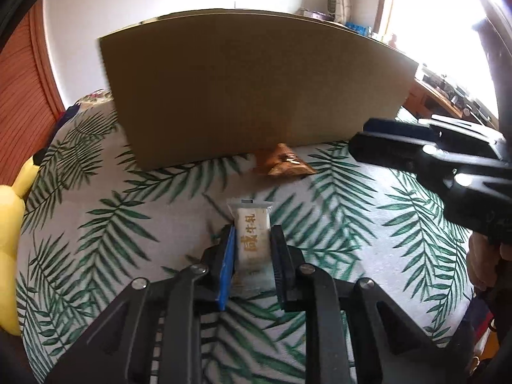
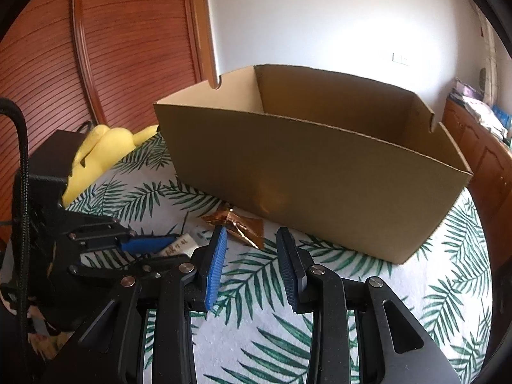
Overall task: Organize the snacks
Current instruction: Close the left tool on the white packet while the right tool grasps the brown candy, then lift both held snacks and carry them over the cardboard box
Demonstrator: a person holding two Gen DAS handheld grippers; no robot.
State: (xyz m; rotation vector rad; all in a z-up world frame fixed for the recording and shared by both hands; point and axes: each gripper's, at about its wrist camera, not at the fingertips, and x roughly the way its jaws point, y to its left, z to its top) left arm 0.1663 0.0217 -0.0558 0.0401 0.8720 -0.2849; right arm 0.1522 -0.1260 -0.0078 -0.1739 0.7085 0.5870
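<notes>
My left gripper (image 1: 252, 233) is shut on a white snack bar (image 1: 252, 236) with gold lettering, held just above the leaf-print cloth. The same bar (image 2: 180, 244) shows in the right wrist view between the left gripper's fingers (image 2: 147, 244). A brown foil snack packet (image 1: 284, 162) lies on the cloth against the front wall of an open cardboard box (image 1: 256, 89). My right gripper (image 2: 251, 240) is open and empty, hovering just in front of that packet (image 2: 238, 224) and the box (image 2: 320, 176). It also shows in the left wrist view (image 1: 361, 140).
A yellow plush toy (image 2: 102, 150) lies at the cloth's left edge, also visible in the left wrist view (image 1: 9, 204). A wooden slatted door (image 2: 96, 48) stands behind it. A wooden cabinet (image 2: 486, 160) with clutter stands at the right.
</notes>
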